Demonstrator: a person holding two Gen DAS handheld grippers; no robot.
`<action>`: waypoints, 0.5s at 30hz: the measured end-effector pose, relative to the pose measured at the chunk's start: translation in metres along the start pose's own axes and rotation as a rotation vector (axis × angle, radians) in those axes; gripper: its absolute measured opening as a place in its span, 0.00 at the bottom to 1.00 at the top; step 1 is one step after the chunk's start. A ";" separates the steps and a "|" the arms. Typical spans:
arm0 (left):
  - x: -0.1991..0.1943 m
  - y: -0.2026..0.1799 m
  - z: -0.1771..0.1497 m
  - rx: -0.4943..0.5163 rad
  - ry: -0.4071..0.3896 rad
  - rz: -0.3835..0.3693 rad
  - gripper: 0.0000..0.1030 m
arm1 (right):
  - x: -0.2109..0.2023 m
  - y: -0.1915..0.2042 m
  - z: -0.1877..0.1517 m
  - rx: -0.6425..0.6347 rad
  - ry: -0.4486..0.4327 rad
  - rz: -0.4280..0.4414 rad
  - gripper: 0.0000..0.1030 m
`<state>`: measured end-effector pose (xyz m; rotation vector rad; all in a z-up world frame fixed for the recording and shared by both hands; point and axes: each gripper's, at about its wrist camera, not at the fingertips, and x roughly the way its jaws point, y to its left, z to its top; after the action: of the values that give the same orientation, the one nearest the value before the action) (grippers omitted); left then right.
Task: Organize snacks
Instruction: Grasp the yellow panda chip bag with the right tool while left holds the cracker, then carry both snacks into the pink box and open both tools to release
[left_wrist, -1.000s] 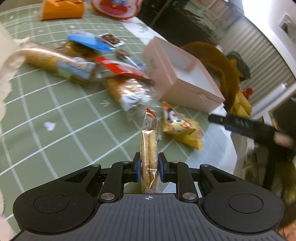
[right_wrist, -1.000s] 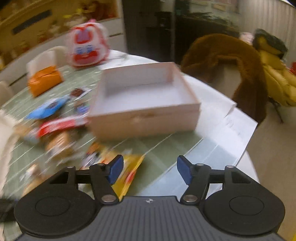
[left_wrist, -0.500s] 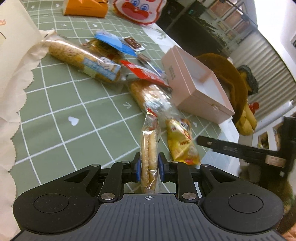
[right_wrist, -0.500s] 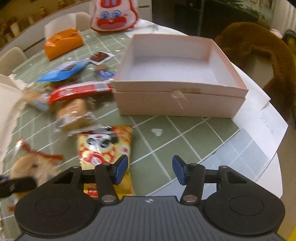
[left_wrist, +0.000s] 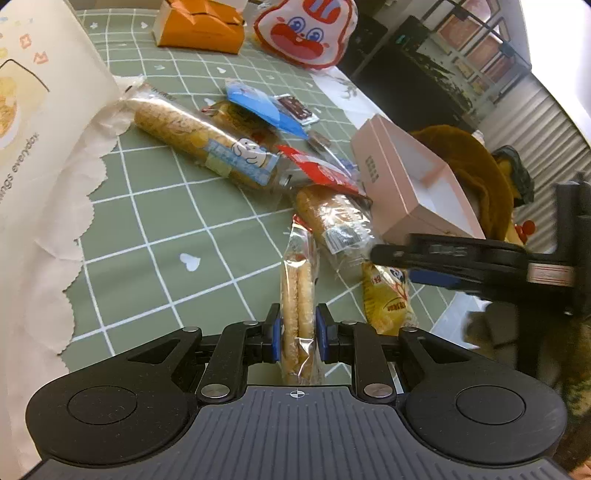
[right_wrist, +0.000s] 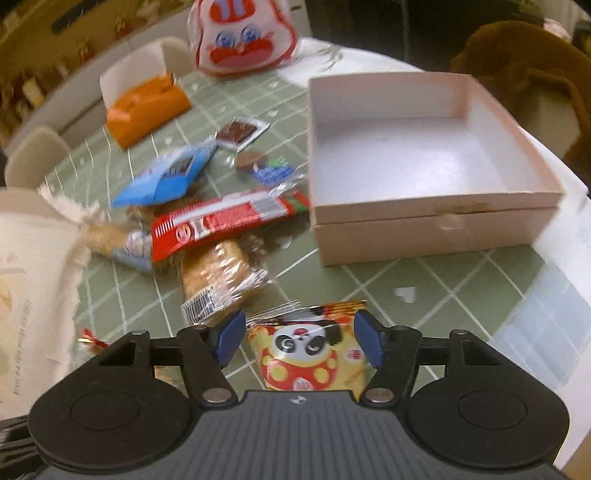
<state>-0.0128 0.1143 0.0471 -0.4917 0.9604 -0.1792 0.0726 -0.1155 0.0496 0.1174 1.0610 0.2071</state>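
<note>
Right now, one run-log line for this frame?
left claw: shut on cracker pack | right claw: opening, over panda snack bag | pink box: empty

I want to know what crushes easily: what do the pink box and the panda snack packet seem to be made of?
Pink box: looks like matte paperboard, with crisp folded edges, a dull surface and a white lining.
Panda snack packet: seems to be glossy printed plastic or foil film, going by its shiny highlights and crimped top seam. It lies between the opening jaws of the right hand-held gripper.
</note>
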 end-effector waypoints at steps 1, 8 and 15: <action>-0.001 0.000 0.000 -0.001 0.000 0.001 0.22 | 0.006 0.005 0.000 -0.024 0.013 -0.013 0.64; -0.003 0.004 -0.002 -0.011 0.001 0.004 0.22 | 0.007 0.014 -0.008 -0.114 0.023 -0.023 0.71; 0.001 -0.004 -0.005 0.017 0.022 -0.010 0.22 | -0.002 0.010 -0.025 -0.170 0.031 -0.053 0.56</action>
<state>-0.0157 0.1090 0.0460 -0.4799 0.9774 -0.2021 0.0483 -0.1062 0.0410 -0.0670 1.0720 0.2513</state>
